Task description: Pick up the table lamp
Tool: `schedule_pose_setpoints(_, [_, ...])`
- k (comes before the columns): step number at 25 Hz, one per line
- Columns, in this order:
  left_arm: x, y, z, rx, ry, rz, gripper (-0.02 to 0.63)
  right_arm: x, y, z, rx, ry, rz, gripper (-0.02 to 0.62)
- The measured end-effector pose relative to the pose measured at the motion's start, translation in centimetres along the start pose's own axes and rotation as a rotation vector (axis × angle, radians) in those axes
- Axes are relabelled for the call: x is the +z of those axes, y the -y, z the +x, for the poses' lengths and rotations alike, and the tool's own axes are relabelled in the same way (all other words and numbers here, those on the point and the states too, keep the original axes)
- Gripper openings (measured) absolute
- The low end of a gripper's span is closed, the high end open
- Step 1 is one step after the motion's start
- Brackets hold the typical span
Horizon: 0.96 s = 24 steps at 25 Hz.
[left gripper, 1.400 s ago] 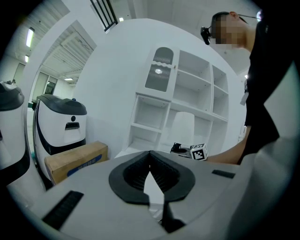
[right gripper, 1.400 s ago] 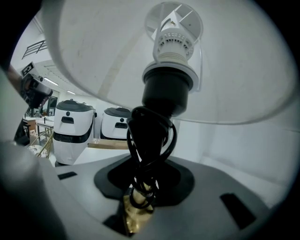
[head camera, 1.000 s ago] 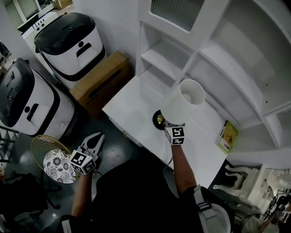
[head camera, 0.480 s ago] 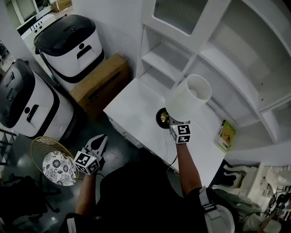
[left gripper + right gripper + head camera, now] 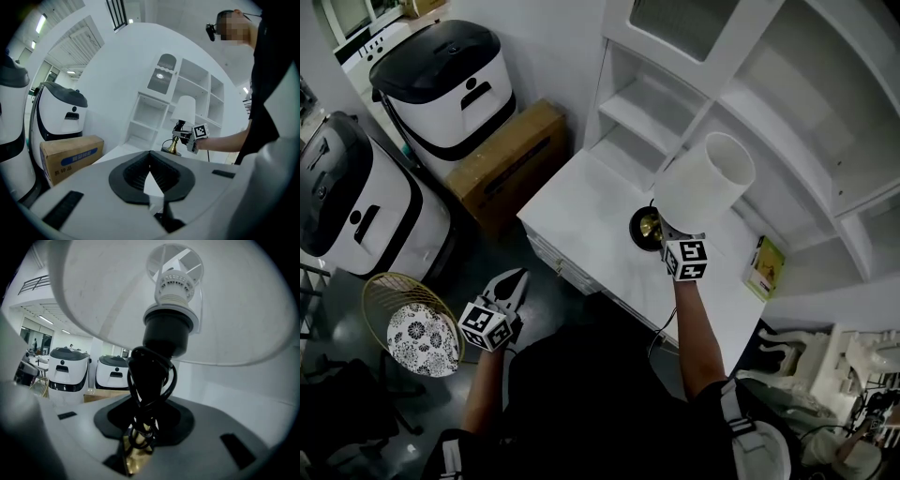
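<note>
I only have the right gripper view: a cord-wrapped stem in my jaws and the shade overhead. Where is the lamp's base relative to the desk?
Observer: In the head view the table lamp has its base over the middle of the white desk. I can't tell whether it is off the top.
Operator: Is anything near the shade?
Observer: The shade is in front of the open white shelves at the desk's back. The gap between them isn't readable.
Operator: And my left gripper?
Observer: The left gripper is shut and empty. It is low over the dark floor, off the desk's front edge, beside a gold wire basket.
</note>
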<state>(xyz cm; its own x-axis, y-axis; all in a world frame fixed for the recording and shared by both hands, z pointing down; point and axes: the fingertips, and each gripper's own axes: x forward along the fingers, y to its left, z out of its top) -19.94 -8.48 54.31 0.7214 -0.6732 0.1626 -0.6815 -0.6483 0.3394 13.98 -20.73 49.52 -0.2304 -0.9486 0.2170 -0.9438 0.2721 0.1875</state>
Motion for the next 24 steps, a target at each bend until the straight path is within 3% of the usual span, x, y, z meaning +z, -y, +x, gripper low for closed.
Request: schedule_pose_setpoints(24, [-1.3, -1.5, -1.0, -0.036, -0.041, 0.000, 0.011, 2.7, -0.7, -0.4, -0.056, 0.030, -0.015, 0.111])
